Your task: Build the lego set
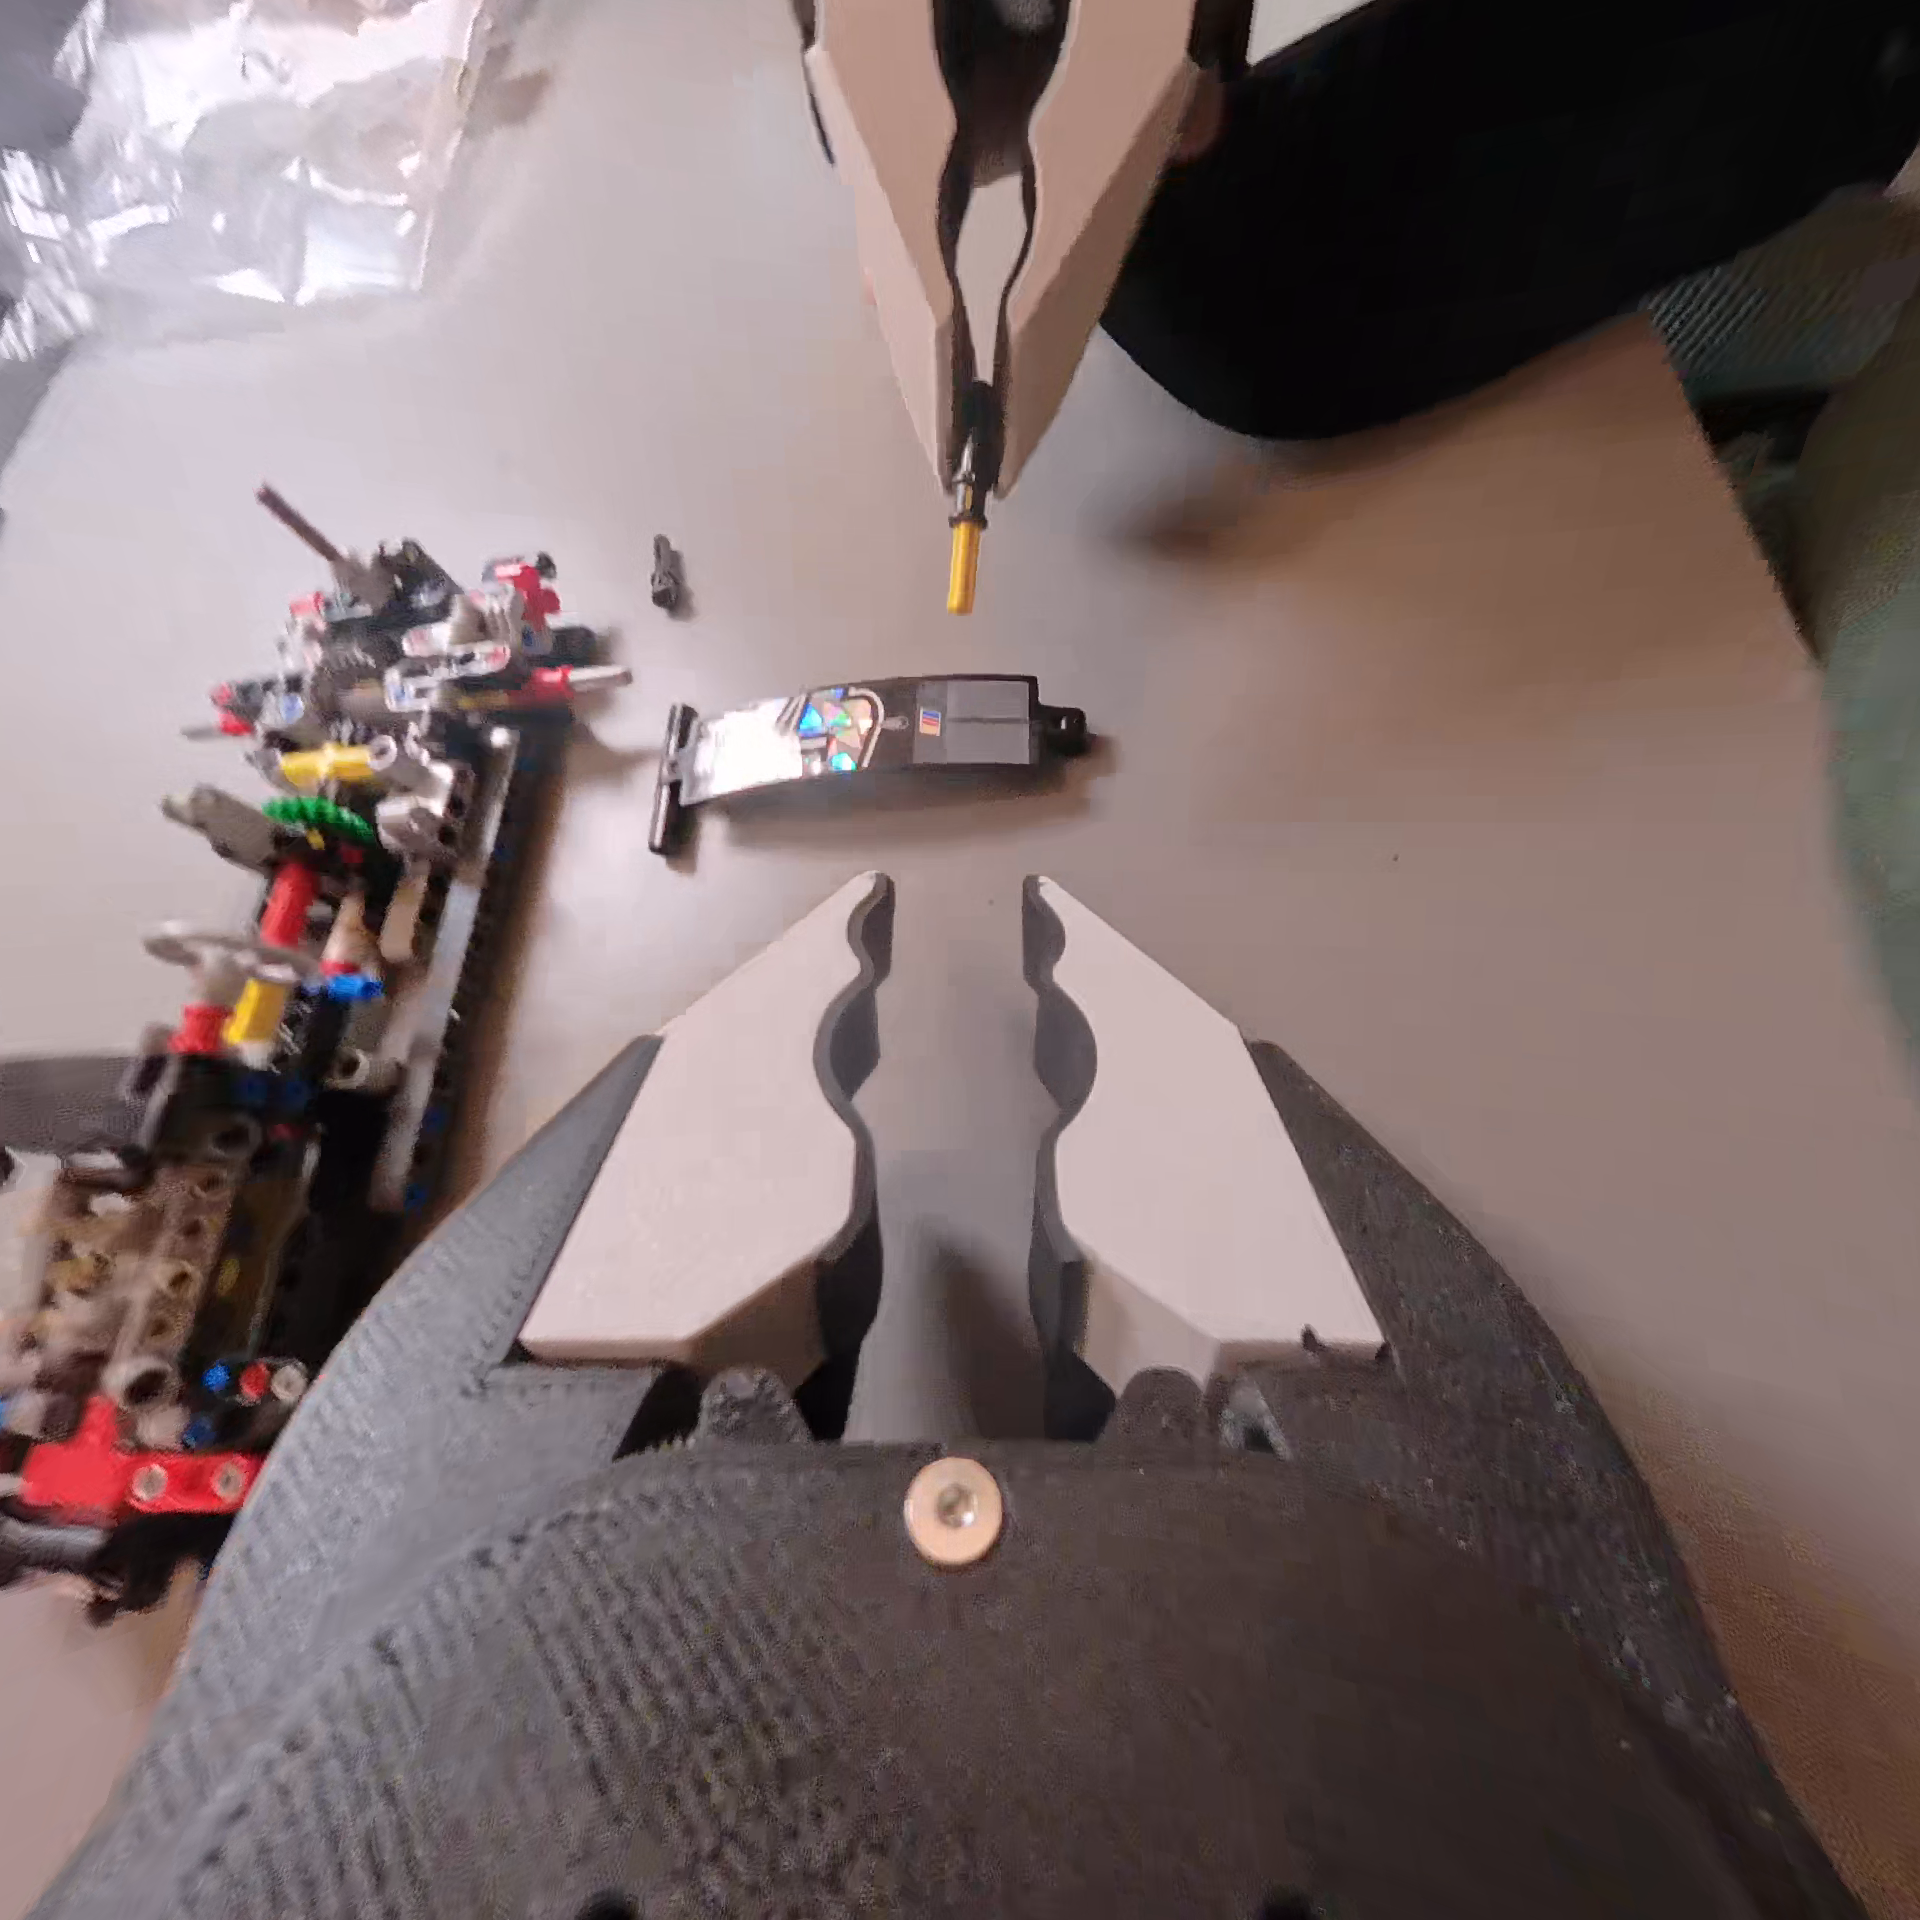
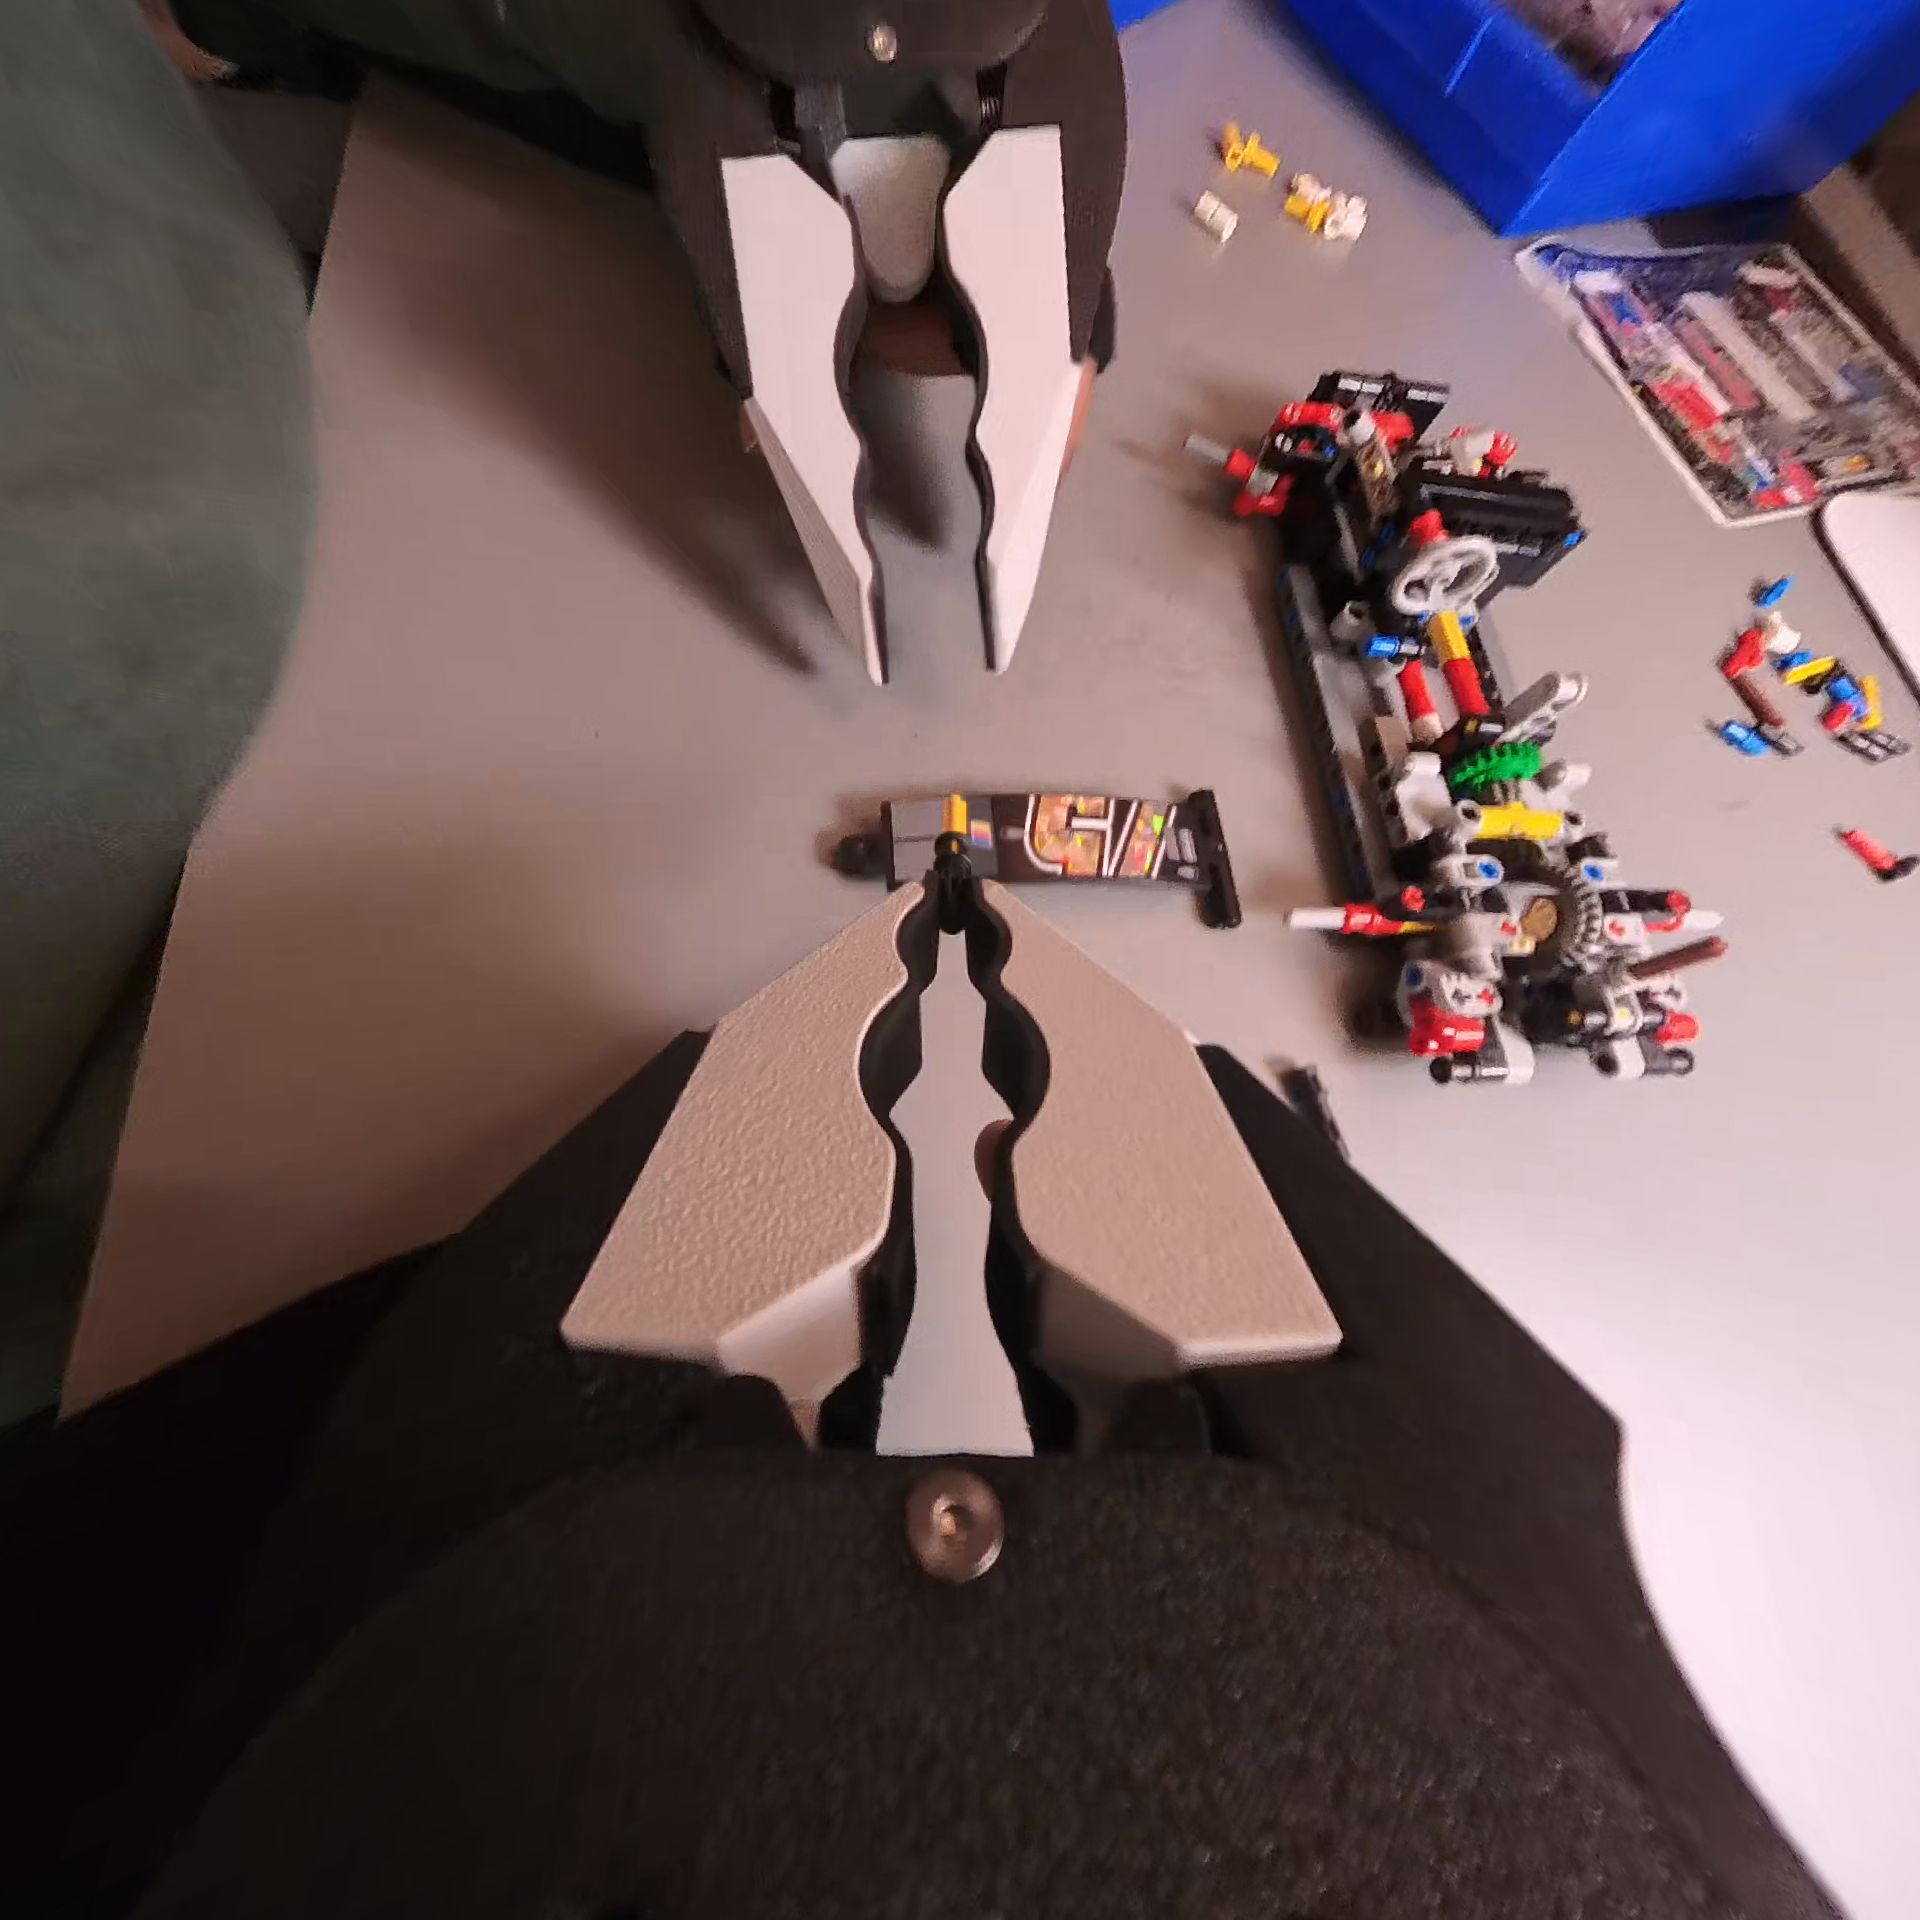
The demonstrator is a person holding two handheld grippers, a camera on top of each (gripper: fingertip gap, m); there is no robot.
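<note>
A black curved panel with shiny stickers [image 1: 868, 740] lies flat on the grey table between the two grippers; it also shows in the right wrist view [image 2: 1049, 844]. My left gripper [image 1: 958, 883] is open and empty, its tips just short of the panel. My right gripper [image 2: 951, 891] is shut on a black-and-yellow pin [image 2: 950, 831], held just above the panel's dark end. In the left wrist view the right gripper [image 1: 975, 483] comes from the far side with the yellow pin [image 1: 966, 566] sticking out. The long partly built model [image 1: 312, 935] lies to the left there and shows in the right wrist view [image 2: 1455, 748].
A small black pin [image 1: 668, 569] lies beyond the panel. Clear plastic bags [image 1: 229, 145] sit far left. In the right wrist view, small yellow and white parts [image 2: 1288, 192], a blue bin [image 2: 1621, 94], a booklet [image 2: 1745, 384] and loose coloured pieces [image 2: 1808, 686] lie at the right. My right fingertips sit around 7 cm from my left ones.
</note>
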